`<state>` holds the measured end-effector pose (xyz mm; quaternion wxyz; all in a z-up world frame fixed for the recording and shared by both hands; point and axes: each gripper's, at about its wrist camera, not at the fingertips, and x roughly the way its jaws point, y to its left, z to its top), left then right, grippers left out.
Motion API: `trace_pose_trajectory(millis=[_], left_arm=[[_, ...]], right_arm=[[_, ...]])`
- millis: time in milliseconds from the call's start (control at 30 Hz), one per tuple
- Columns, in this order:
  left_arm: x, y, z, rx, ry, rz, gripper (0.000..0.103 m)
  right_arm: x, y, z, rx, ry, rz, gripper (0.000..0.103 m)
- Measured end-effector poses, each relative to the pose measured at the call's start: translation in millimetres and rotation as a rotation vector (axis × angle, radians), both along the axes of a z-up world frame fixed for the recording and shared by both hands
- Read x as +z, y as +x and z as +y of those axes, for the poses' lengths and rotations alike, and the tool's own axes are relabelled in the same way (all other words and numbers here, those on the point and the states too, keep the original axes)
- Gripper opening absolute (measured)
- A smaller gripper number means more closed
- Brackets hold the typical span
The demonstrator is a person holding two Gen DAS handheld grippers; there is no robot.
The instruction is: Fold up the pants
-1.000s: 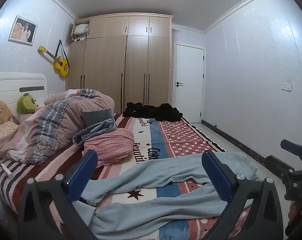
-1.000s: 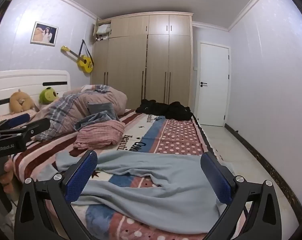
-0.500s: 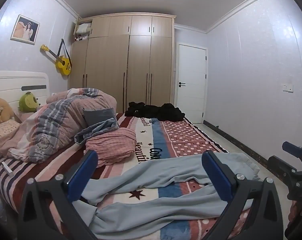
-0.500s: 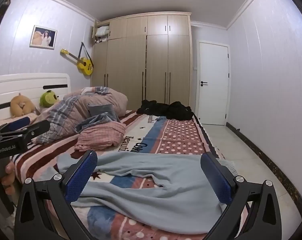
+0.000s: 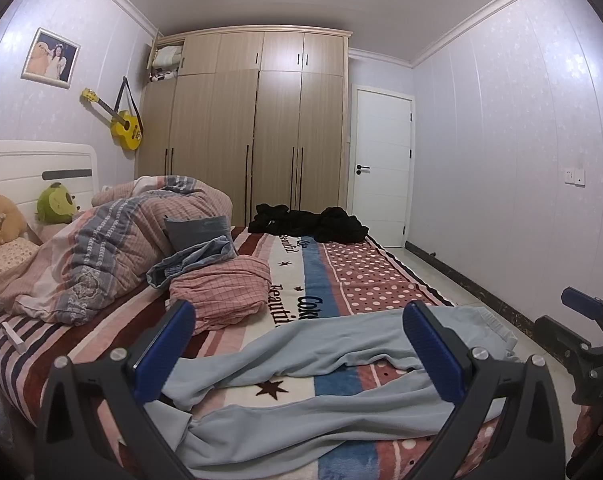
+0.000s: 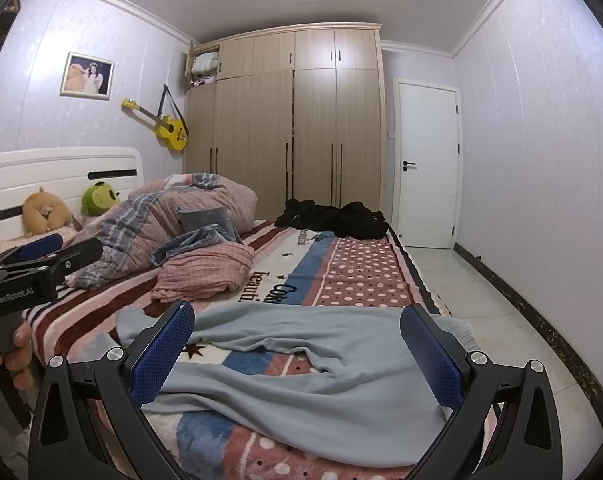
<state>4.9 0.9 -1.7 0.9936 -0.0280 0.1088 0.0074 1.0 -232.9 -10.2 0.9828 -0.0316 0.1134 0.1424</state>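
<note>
1. Pants (image 5: pixel 341 396) lie unfolded across the near end of the bed (image 5: pixel 381 276), legs apart and rumpled, waistband on our right.
2. Since a second ago, both views have only drifted slightly; the cloth is untouched.
3. Our left gripper (image 5: pixel 301 348) and right gripper (image 6: pixel 297 348) hang above it, jaws wide, holding nothing.
4. Folding has yet to begin.

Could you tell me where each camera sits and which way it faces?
Left wrist: on the left gripper, open, above the bed's near edge, facing the wardrobe; the right gripper shows at right.
Right wrist: on the right gripper, open, further right, same heading; the left gripper and a hand show at left.
Both share the pants, spread unfolded, the guitar and the door.
</note>
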Motion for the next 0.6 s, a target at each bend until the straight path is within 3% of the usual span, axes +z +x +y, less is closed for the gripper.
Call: trace_pose_trajectory(millis=[600], left_arm=[[-3.5,2.6,-1.0,-0.003,-0.002,0.003,0.102]], right_arm=[[2.0,-4.6,7.0,0.002,-0.001,0.004,0.103]])
